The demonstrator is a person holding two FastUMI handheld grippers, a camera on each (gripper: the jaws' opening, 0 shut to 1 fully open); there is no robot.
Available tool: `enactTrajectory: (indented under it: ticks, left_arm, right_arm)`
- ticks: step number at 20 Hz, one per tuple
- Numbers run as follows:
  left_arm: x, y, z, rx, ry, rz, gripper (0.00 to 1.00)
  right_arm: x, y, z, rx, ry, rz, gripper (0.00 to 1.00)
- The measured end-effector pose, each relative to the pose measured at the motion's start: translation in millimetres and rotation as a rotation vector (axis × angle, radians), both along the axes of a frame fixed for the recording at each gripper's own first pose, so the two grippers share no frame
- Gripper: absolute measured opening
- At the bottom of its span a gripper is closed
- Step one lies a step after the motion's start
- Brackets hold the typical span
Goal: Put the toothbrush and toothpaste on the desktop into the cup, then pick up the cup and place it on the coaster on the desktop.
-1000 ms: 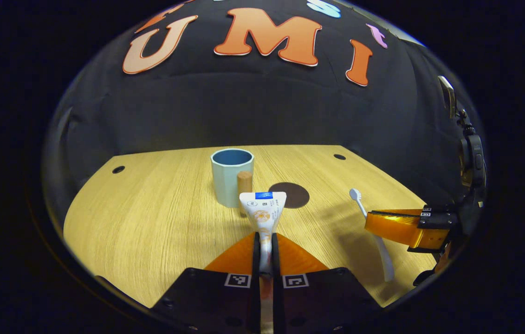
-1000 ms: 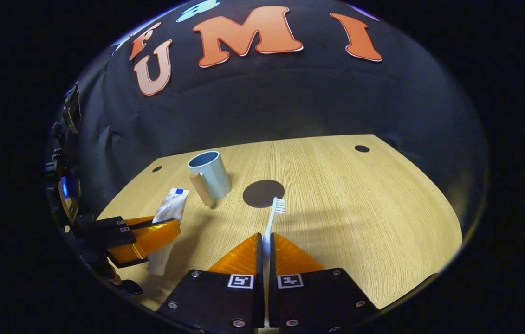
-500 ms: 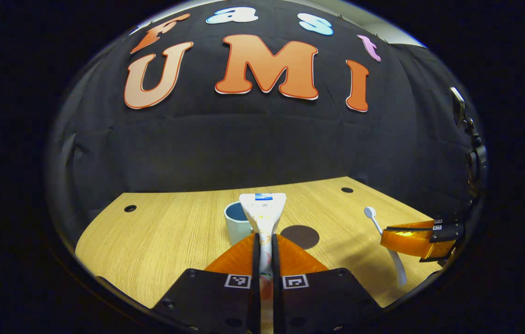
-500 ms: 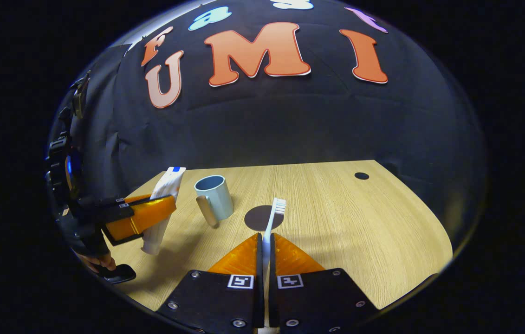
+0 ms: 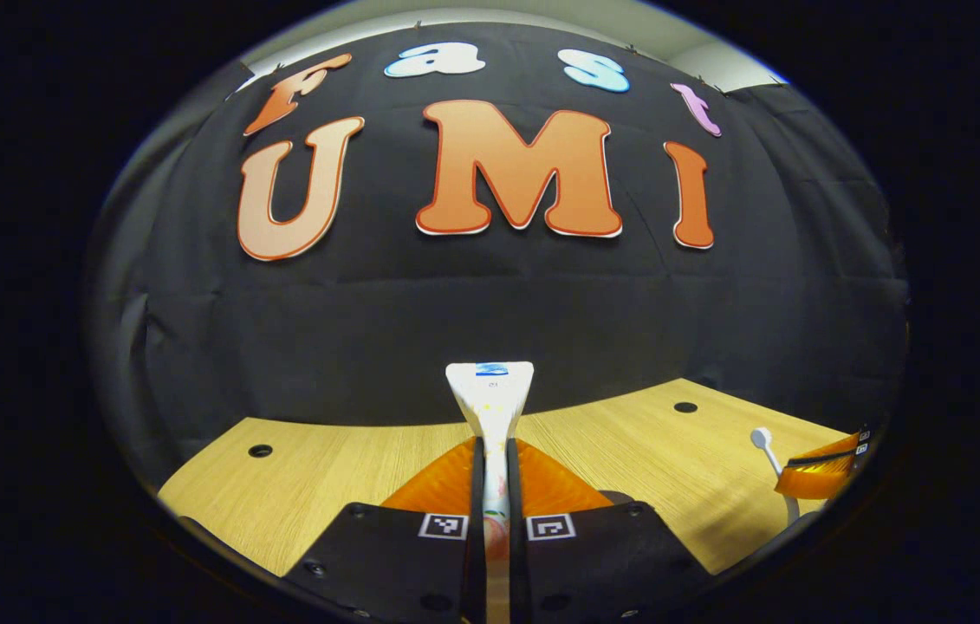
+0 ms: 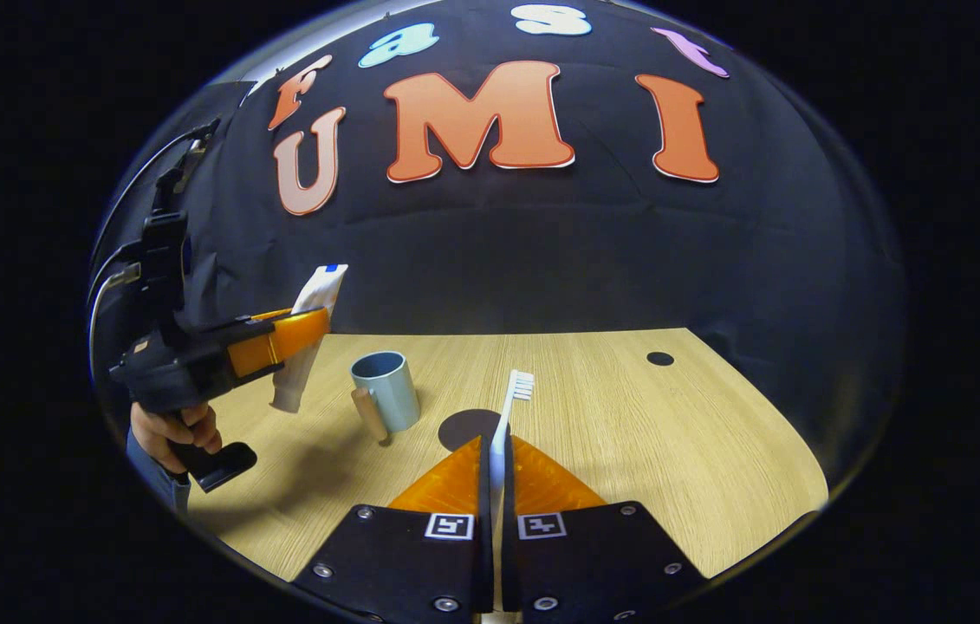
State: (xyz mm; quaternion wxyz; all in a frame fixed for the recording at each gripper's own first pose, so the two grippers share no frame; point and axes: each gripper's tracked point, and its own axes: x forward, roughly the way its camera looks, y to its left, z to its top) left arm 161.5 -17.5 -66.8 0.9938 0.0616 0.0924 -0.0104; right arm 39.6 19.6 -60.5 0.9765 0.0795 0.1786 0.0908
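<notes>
Left gripper (image 5: 491,459) had risen, clamping the paste (image 5: 490,394); right gripper (image 6: 493,459) pinched the brush (image 6: 507,416) near cup (image 6: 386,392) and coaster (image 6: 459,426).

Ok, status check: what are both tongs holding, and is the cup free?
Left tongs shut on toothpaste, lifted off desk. Right tongs shut on toothbrush. Cup empty, upright, beside coaster. Nothing blocking.

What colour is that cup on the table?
The cup is pale blue-grey with a darker blue inside and a tan handle; the right gripper view shows it best.
</notes>
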Motion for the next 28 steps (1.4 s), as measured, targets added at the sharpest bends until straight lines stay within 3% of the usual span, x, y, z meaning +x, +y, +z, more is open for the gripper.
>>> enactTrajectory:
  ticks: [5, 7, 17, 28]
  left_arm:
    - [34, 1, 8, -0.029, -0.052, -0.012, 0.1]
    - [51, -4, 21, -0.062, -0.13, -0.041, 0.1]
    - [97, -15, 0, -0.141, -0.173, -0.095, 0.1]
    - [103, 13, -50, -0.173, -0.103, 0.021, 0.1]
  right_arm:
    - [12, -6, 9, -0.021, -0.042, -0.013, 0.04]
    - [19, -10, 10, -0.02, -0.051, -0.031, 0.05]
    - [37, -26, 16, -0.015, -0.122, -0.085, 0.04]
    - [45, -18, 26, 0.028, -0.17, -0.093, 0.04]
